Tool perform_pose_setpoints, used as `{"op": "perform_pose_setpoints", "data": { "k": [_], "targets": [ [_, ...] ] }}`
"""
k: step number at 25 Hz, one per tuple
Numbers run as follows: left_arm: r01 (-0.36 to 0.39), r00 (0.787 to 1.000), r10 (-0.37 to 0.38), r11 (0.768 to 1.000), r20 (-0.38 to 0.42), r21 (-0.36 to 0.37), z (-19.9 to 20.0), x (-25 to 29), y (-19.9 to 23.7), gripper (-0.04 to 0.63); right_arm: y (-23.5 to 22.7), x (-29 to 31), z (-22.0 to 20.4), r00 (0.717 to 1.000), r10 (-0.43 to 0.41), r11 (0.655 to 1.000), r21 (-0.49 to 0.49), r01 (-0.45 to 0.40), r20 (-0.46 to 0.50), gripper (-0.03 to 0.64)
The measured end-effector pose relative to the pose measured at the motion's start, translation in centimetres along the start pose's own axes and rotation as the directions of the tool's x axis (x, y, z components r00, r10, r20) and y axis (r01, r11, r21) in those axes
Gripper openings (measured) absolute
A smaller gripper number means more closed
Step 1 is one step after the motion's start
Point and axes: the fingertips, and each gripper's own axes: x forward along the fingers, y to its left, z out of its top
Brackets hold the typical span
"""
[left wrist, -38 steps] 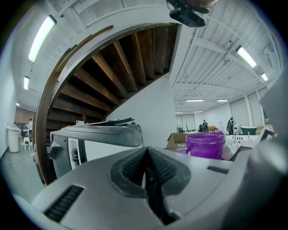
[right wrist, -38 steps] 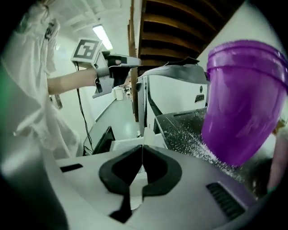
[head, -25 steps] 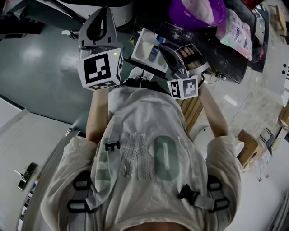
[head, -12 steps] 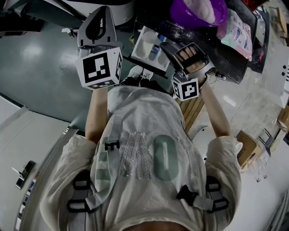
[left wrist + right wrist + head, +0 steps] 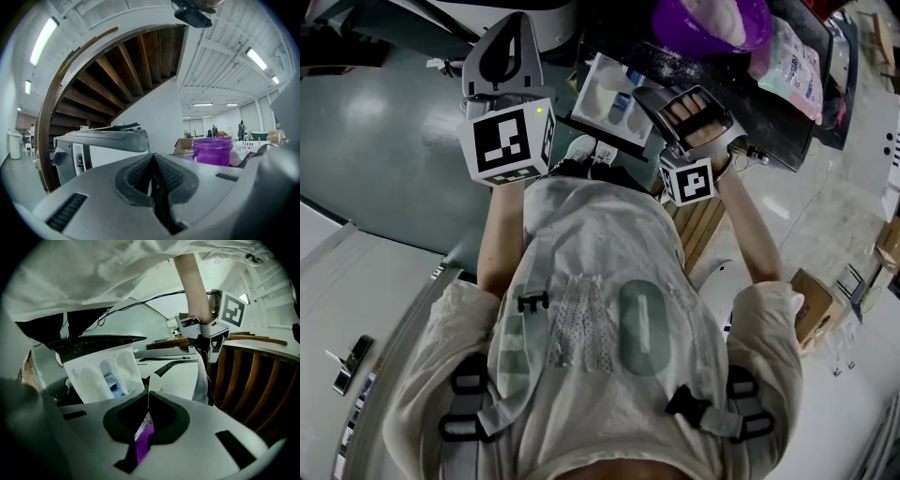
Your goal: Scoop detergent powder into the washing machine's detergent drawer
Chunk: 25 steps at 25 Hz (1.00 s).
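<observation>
Right gripper view first: the right tool [image 5: 147,401] is clenched on the purple scoop [image 5: 142,445]. The handle is pinched edge-on between the pads and dusted with pale grains, and a whitish rounded tip pokes out just past the jaw tips. Just beyond that tip sits the detergent drawer [image 5: 104,373], white and pulled out. Its compartments lie side by side, with a blue insert in the middle one. A dark top [image 5: 93,341] flecked with powder runs above it, and wooden slats [image 5: 243,376] stand off to the right.

Over to the left gripper view: the left tool [image 5: 153,161] has its pads pressed together with nothing between them. Past them a grey and white machine [image 5: 101,143] stands on the left, and the purple tub [image 5: 212,150] is farther off on the right.

From the head view, the right tool is just to the right of the drawer. The tub holds white powder and stands farther back on the dark top. A detergent bag [image 5: 792,61] lies to the tub's right.
</observation>
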Motion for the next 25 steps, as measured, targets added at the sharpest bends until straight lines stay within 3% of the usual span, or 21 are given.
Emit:
{"op": "perform_pose_setpoints", "data": {
  "k": [6, 9, 15, 21, 25],
  "targets": [
    [0.011, 1.0, -0.011, 1.0, 0.002, -0.004, -0.1, 0.1, -0.3, 0.02, -1.9, -0.1, -0.3, 1.0, 0.015, 0.984, 0.175, -0.016, 0.005, 0.011],
    [0.021, 1.0, -0.021, 1.0, 0.014, -0.006, 0.3, 0.4, -0.7, 0.02, -4.3, -0.5, -0.9, 1.0, -0.003, 0.942, 0.335, 0.004, -0.005, 0.011],
    [0.055, 0.998, -0.055, 0.998, 0.042, -0.003, 1.7, 1.0, -1.6, 0.02, -10.3, -2.5, -2.9, 0.992, -0.117, 0.76, 0.639, 0.116, -0.04, 0.011],
    [0.096, 0.992, -0.097, 0.995, 0.077, 0.013, 3.9, 1.5, -3.4, 0.02, -15.6, -5.7, -6.2, 0.963, -0.244, 0.551, 0.802, 0.231, -0.11, 0.011],
    [0.148, 0.982, -0.15, 0.989, 0.115, 0.027, 6.0, 2.2, -4.9, 0.02, -17.1, -8.3, -9.3, 0.926, -0.304, 0.4, 0.853, 0.336, -0.222, 0.011]
  ]
}}
